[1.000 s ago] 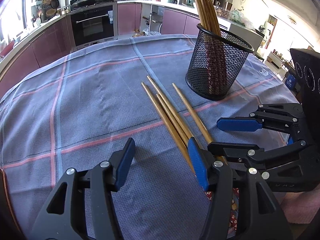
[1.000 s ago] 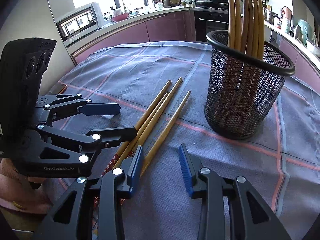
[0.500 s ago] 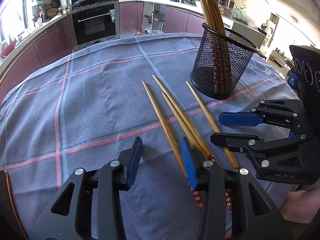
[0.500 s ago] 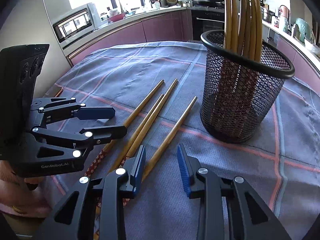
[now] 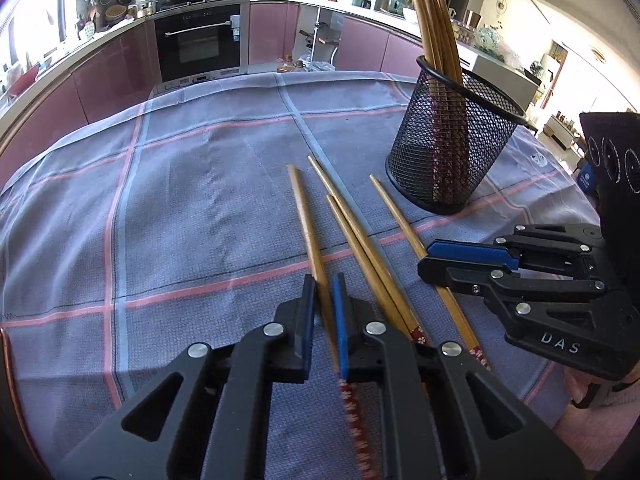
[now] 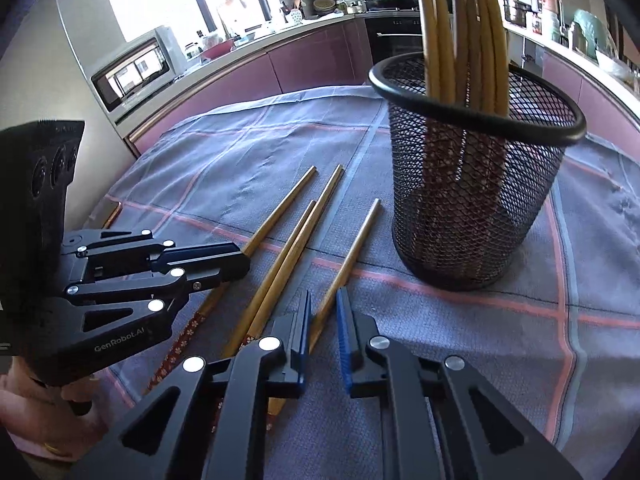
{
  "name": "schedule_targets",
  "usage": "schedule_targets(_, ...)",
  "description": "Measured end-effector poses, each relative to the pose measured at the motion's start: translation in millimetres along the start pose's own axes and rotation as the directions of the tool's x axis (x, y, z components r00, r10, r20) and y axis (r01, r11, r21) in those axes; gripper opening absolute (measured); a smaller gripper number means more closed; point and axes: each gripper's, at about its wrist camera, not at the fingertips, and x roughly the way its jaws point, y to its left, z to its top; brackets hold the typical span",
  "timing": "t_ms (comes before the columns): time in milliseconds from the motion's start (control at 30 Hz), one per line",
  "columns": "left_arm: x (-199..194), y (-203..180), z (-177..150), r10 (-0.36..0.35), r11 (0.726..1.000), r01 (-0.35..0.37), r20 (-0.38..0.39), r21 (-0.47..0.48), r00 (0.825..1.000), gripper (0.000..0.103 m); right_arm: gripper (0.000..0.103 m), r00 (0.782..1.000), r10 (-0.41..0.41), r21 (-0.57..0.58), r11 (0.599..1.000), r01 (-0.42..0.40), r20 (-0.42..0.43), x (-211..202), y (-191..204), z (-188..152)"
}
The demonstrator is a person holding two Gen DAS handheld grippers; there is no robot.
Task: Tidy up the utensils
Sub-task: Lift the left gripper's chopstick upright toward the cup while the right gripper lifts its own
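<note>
Several wooden chopsticks lie side by side on a checked blue-grey tablecloth [image 5: 180, 200]. My left gripper [image 5: 323, 292] is shut on the leftmost chopstick [image 5: 304, 216], which runs between its blue pads. My right gripper [image 6: 324, 304] is shut on the rightmost chopstick [image 6: 356, 244], the one nearest the holder. Two more chopsticks [image 5: 352, 232] lie untouched between those. A black mesh holder [image 5: 448, 152] stands upright beyond them with several chopsticks in it. Each gripper shows in the other's view: the right gripper [image 5: 460, 264] low on the cloth, the left gripper [image 6: 236, 262] likewise.
The mesh holder [image 6: 472, 208] stands close to my right gripper's far right side. A hand [image 6: 32, 420] grasps the left gripper's handle at the table's near edge. Kitchen cabinets and an oven [image 5: 200, 44] line the wall behind the table.
Both grippers went from open to shut. The left shifted sideways until the leftmost chopstick lay between its jaws; the right closed on the rightmost chopstick. The chopsticks still lie on the cloth.
</note>
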Motion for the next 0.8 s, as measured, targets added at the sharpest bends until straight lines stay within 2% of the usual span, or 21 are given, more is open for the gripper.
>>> schedule_targets(167, -10.2, 4.0, -3.7, -0.026, 0.999, 0.026, 0.02, -0.018, 0.999, 0.008, 0.004, 0.999, 0.028, 0.018, 0.999, -0.028, 0.028, -8.5, -3.2, 0.5)
schedule_targets(267, -13.4, 1.9, -7.4, -0.038, 0.999, 0.038, 0.015, -0.006, 0.999, 0.008, 0.003, 0.997, 0.065, -0.006, 0.998, -0.065, 0.04, -13.1, 2.1, 2.0)
schedule_targets(367, -14.1, -1.5, -11.5, -0.051, 0.999, 0.051, 0.007, 0.011, 0.999, 0.008, 0.003, 0.997, 0.069, -0.037, 0.997, -0.068, 0.024, -10.4, 8.8, 1.8)
schedule_targets(467, -12.3, -3.2, -13.0, -0.049, 0.999, 0.049, -0.002, 0.02, 0.999, 0.008, 0.007, 0.999, 0.047, -0.028, 0.999, -0.046, 0.022, -9.5, 6.9, 1.8)
schedule_targets(567, -9.9, -4.2, -15.6, -0.063, 0.997, 0.064, -0.018, 0.03, 0.998, 0.009, 0.018, 1.0, -0.017, -0.059, 0.998, 0.017, 0.005, -6.2, 8.4, 1.0)
schedule_targets(633, -6.8, -6.9, -16.6, -0.062, 0.997, 0.063, -0.028, 0.043, 0.998, 0.012, 0.019, 1.0, -0.026, -0.067, 0.997, 0.025, -0.016, -2.3, 9.4, -0.4)
schedule_targets(700, -6.1, -9.4, -16.4, -0.061, 0.997, 0.062, -0.027, 0.055, 0.998, 0.015, 0.017, 0.999, -0.038, -0.075, 0.996, 0.037, -0.009, -0.9, 11.1, -0.5)
schedule_targets(800, -3.6, -9.8, -13.2, -0.063, 0.996, 0.064, -0.03, 0.06, 0.998, 0.018, 0.006, 0.999, -0.049, -0.072, 0.996, 0.049, -0.004, 0.7, 10.6, 0.4)
